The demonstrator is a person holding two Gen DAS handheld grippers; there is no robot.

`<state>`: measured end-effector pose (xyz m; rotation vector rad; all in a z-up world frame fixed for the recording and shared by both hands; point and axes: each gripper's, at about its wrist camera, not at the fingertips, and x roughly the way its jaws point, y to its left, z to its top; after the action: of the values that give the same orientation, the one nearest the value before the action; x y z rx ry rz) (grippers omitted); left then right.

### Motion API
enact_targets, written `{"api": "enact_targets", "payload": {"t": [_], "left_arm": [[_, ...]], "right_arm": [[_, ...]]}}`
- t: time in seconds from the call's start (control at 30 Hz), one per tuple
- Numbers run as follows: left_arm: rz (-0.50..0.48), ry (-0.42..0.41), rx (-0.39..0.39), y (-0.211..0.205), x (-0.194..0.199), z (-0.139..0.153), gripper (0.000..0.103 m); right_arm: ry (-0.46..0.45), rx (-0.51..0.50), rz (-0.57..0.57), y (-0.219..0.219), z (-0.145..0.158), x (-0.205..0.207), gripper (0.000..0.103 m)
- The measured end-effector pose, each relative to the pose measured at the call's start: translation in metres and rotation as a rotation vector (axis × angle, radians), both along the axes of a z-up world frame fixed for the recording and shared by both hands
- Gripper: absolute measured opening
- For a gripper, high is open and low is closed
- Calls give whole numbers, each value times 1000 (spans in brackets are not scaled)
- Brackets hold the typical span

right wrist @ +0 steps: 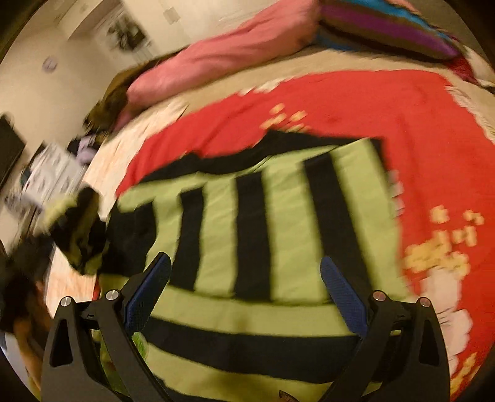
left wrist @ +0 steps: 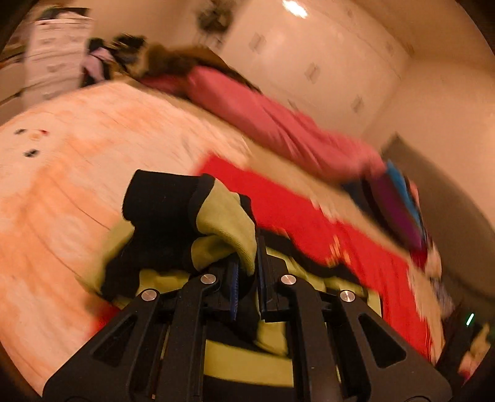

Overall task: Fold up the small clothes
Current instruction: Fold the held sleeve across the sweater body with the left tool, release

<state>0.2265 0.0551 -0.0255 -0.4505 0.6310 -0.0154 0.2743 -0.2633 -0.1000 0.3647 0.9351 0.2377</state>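
Observation:
A small green-and-black striped top [right wrist: 272,222] lies spread on a red blanket [right wrist: 386,123] on the bed. My left gripper [left wrist: 247,272] is shut on the top's sleeve [left wrist: 222,222], with its black cuff [left wrist: 161,194] sticking up past the fingers. The lifted sleeve also shows at the left of the right wrist view [right wrist: 80,232]. My right gripper [right wrist: 247,278] is open and empty, hovering just above the lower part of the top, with its blue pads [right wrist: 148,293] spread to either side of the stripes.
A pink pillow [right wrist: 222,52] and a striped purple-blue cushion [right wrist: 386,24] lie at the far side of the bed. Pale orange bedding [left wrist: 77,173] lies to the left. A white drawer unit [left wrist: 55,52] stands beyond the bed.

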Motion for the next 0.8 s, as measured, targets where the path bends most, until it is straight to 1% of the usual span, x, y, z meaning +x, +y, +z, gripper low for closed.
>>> {"api": "enact_targets", "payload": {"t": [0.03, 0.1, 0.17, 0.2, 0.3, 0.33, 0.37, 0.4, 0.43, 0.47, 0.5, 0.53, 0.63, 0.7, 0.73, 0.8], "left_arm": [[-26, 23, 8, -10, 5, -5, 4], [-76, 93, 48, -36, 16, -20, 4], [-102, 130, 51, -48, 22, -34, 7], [-112, 162, 49, -52, 26, -42, 12], [-123, 241, 62, -61, 32, -65, 40], [-124, 258, 60, -64, 31, -71, 46], [-126, 273, 52, -64, 30, -73, 48], [-122, 284, 36, -65, 27, -72, 54], [-123, 285, 14, -65, 23, -70, 66], [-123, 281, -5, -63, 17, -67, 73], [-123, 274, -17, -62, 13, -64, 82], [-120, 263, -22, -60, 7, -59, 85], [-80, 214, 25, -57, -13, -42, 86], [-44, 146, 75, -51, -25, -27, 87], [-17, 121, 98, -47, -29, -21, 87], [89, 35, 133, -28, -38, -4, 87]], "right_arm": [[-8, 9, -28, -11, 3, 1, 97], [-11, 19, -66, -28, 5, 2, 97], [-6, 28, -97, -42, 3, 4, 97], [3, 28, -104, -46, 1, 4, 97], [51, 23, -112, -51, -7, 8, 97], [67, 25, -115, -52, -10, 8, 97], [83, 33, -117, -52, -14, 9, 97], [90, 38, -115, -51, -16, 9, 97], [93, 38, -109, -49, -16, 10, 97], [95, 34, -101, -47, -16, 10, 97], [92, 31, -96, -45, -16, 10, 97], [88, 31, -90, -44, -15, 9, 97], [75, 25, -71, -34, -13, 12, 97], [72, 30, -59, -29, -12, 12, 97], [67, 30, -50, -26, -11, 12, 97], [49, 22, -23, -17, -9, 11, 97]]}}
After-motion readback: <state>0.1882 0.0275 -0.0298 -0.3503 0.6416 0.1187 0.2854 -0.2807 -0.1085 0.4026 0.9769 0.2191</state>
